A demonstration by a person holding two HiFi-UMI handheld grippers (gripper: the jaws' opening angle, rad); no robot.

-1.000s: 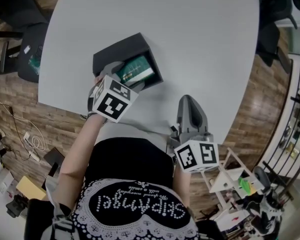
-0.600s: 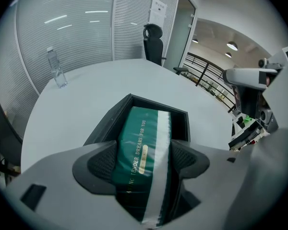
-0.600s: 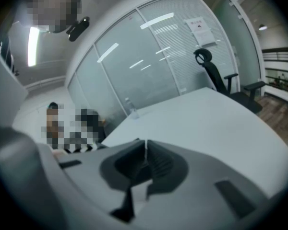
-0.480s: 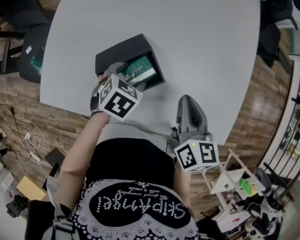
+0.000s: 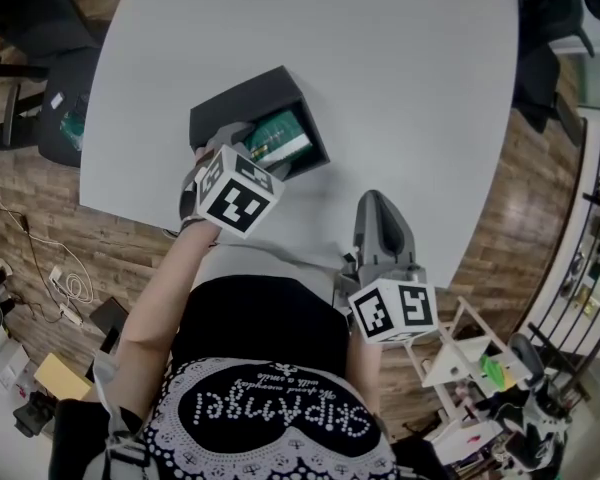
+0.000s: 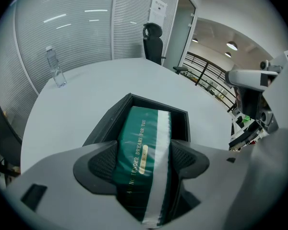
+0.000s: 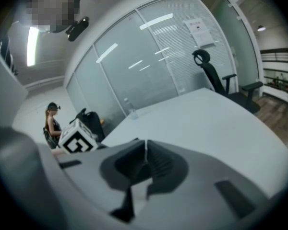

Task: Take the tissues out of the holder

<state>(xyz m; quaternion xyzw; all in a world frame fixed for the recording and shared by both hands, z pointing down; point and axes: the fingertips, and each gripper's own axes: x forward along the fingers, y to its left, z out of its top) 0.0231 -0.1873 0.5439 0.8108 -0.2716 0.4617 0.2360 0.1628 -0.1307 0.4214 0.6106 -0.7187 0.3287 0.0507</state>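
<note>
1 extended arm [image 5: 165, 288] — left tongs [image 6: 144, 161] clamp tissues [image 6: 143, 128].

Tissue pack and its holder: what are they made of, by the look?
Tissue pack: soft plastic film, glossy green with a white stripe. It shows sheen and faint creases, and seems to give where the left claw pinches it. Holder: rigid black box, matte, with straight walls and sharp corners. It may be plastic or covered board; I cannot tell which.

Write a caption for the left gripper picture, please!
Left gripper clamps the green tissue pack sitting in its black holder.
</note>
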